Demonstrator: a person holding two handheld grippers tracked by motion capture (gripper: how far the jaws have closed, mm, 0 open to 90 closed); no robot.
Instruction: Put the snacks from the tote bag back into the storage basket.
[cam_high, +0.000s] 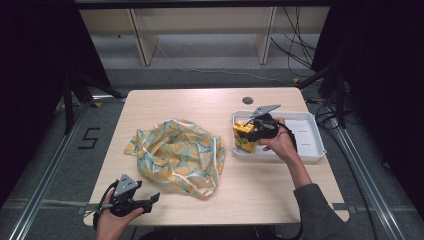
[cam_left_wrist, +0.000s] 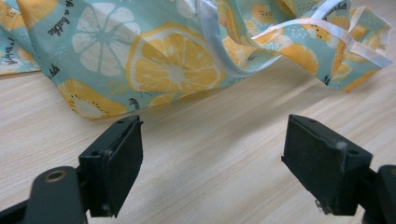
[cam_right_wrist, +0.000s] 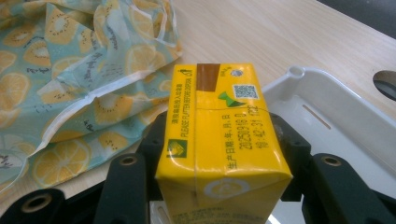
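My right gripper (cam_high: 248, 131) is grasping the yellow carton (cam_right_wrist: 222, 144) between its jaws, over the near-left corner of the white tray (cam_high: 312, 150). My right gripper view is showing the carton's printed date and QR code, too small in the high view. My left gripper (cam_left_wrist: 212, 163) is resting released on the desk (cam_left_wrist: 210, 140), just short of the fruit-print bag (cam_left_wrist: 154, 51).

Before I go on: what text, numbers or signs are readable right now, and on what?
"PLEASE FLATTEN BEFORE DISPOSAL": side of the yellow carton held in the right tool, beside a line of Chinese too small to read.
"20250916 D" above "09:42:31 122": printed date stamp on the carton, digits uncertain.
QR code and small logos on the carton: not readable.
"a bottle": script on the fruit-print bag; other words cut off.
"5": floor marking left of the table.
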